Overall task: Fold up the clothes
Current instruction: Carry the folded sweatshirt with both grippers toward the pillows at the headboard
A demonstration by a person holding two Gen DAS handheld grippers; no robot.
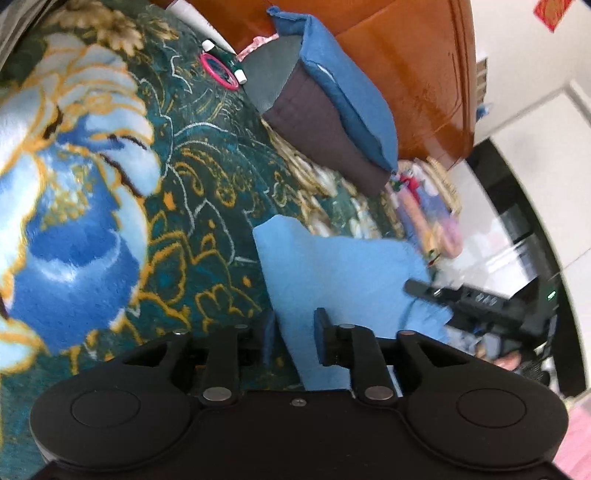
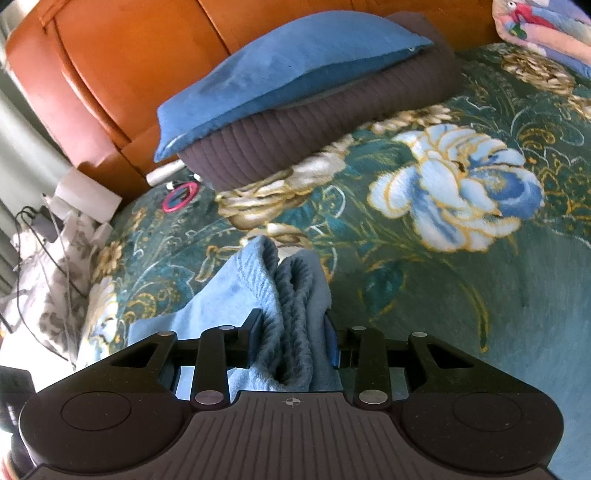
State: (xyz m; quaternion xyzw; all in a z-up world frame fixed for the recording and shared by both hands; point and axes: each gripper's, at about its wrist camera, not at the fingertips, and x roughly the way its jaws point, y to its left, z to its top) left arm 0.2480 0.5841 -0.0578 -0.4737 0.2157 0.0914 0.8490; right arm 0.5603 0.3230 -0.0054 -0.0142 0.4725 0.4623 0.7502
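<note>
A light blue garment [image 1: 332, 266] lies on the green floral blanket [image 1: 207, 177]. Its flat edge runs between the fingers of my left gripper [image 1: 295, 325], which stands open around it without pinching it. In the right wrist view the same garment [image 2: 236, 288] is bunched into thick ribbed folds. My right gripper [image 2: 291, 328] is shut on that bunch, which fills the gap between its fingers. One of the right gripper's fingers [image 1: 443, 295] shows at the cloth's right edge in the left wrist view.
A blue pillow [image 2: 280, 70] lies on a dark quilted one [image 2: 314, 129] against the orange wooden headboard [image 2: 122, 74]. A pink ring [image 2: 179, 197] lies on the blanket near them. A bedside stand with cables [image 2: 44, 229] is at the left; a colourful cushion [image 2: 546, 29] at the far right.
</note>
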